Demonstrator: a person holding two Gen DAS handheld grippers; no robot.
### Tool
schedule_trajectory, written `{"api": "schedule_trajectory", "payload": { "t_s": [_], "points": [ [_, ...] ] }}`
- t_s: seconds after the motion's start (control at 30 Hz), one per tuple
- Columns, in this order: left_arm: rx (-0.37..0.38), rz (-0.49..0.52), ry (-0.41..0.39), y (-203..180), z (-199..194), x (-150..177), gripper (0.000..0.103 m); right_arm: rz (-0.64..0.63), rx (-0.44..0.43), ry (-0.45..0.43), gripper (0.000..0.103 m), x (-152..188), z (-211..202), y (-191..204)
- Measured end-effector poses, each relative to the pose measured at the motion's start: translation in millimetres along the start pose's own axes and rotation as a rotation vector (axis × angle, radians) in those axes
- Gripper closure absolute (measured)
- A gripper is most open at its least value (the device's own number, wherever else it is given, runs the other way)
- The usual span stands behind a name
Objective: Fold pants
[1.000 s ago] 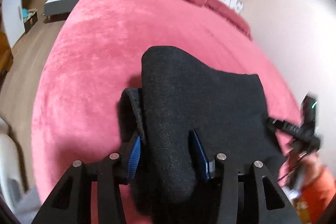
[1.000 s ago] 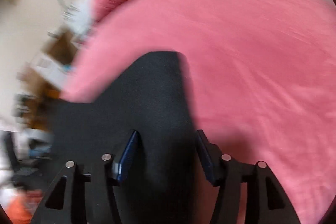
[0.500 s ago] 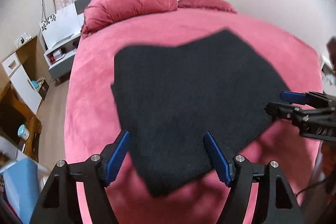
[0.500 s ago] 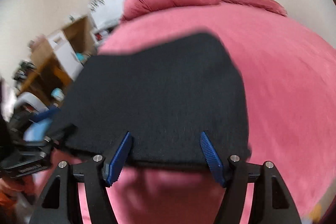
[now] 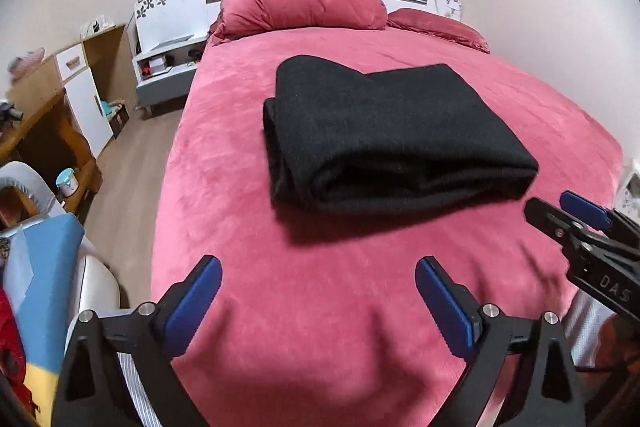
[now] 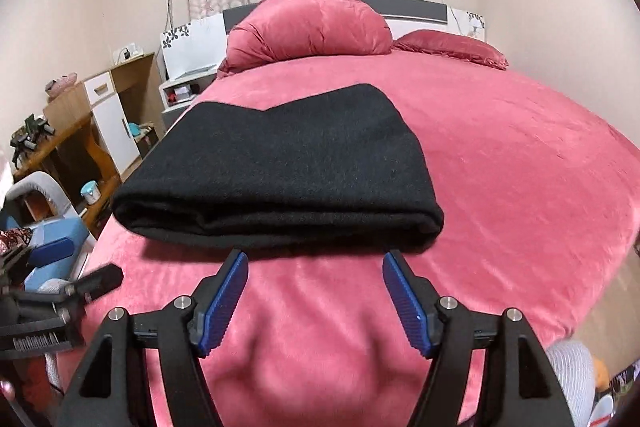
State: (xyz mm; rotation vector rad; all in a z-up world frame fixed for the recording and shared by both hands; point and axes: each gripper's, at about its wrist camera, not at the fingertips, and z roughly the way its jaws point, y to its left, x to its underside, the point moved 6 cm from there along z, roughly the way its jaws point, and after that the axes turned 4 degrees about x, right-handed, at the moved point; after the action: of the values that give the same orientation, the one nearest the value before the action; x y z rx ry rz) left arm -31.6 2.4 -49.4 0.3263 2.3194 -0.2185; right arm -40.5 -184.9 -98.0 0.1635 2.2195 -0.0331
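The black pants (image 5: 384,135) lie folded in a thick rectangular stack on the pink bed (image 5: 320,307); they also show in the right wrist view (image 6: 280,167). My left gripper (image 5: 318,277) is open and empty, well short of the stack's near edge. My right gripper (image 6: 315,269) is open and empty, its tips just short of the fold. The right gripper also shows at the right edge of the left wrist view (image 5: 568,211). The left gripper shows at the left edge of the right wrist view (image 6: 76,267).
A large pink pillow (image 5: 304,3) and a flatter one (image 5: 436,27) lie at the headboard. A white nightstand (image 5: 168,67), a wooden cabinet (image 5: 80,87) and a chair with blue cloth (image 5: 40,267) stand left of the bed. A wall runs along the right side.
Both grippers let go of the pants and drew back toward the foot of the bed. The pants now rest folded on the bed.
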Motion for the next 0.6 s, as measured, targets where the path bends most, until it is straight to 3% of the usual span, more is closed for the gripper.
{"api": "schedule_trajectory", "payload": {
  "t_s": [0.17, 0.27, 0.37, 0.5, 0.6],
  "points": [
    [0.007, -0.012, 0.071, -4, 8, 4, 0.000, -0.008, 0.006, 0.067, 0.032, 5, 1, 6],
    [-0.050, -0.042, 0.060, 4, 8, 4, 0.000, 0.017, 0.025, 0.039, 0.032, 0, -7, -1],
    [-0.048, -0.058, 0.053, 5, 6, 4, 0.000, 0.047, 0.016, 0.046, 0.032, 6, -7, -7],
    [-0.100, -0.027, 0.031, 3, 4, 3, 0.000, 0.062, 0.001, 0.054, 0.032, 4, -1, -7],
    [-0.098, -0.016, 0.031, 0, 4, 3, 0.000, 0.065, -0.001, 0.051, 0.032, 5, -1, -7]
  ]
}}
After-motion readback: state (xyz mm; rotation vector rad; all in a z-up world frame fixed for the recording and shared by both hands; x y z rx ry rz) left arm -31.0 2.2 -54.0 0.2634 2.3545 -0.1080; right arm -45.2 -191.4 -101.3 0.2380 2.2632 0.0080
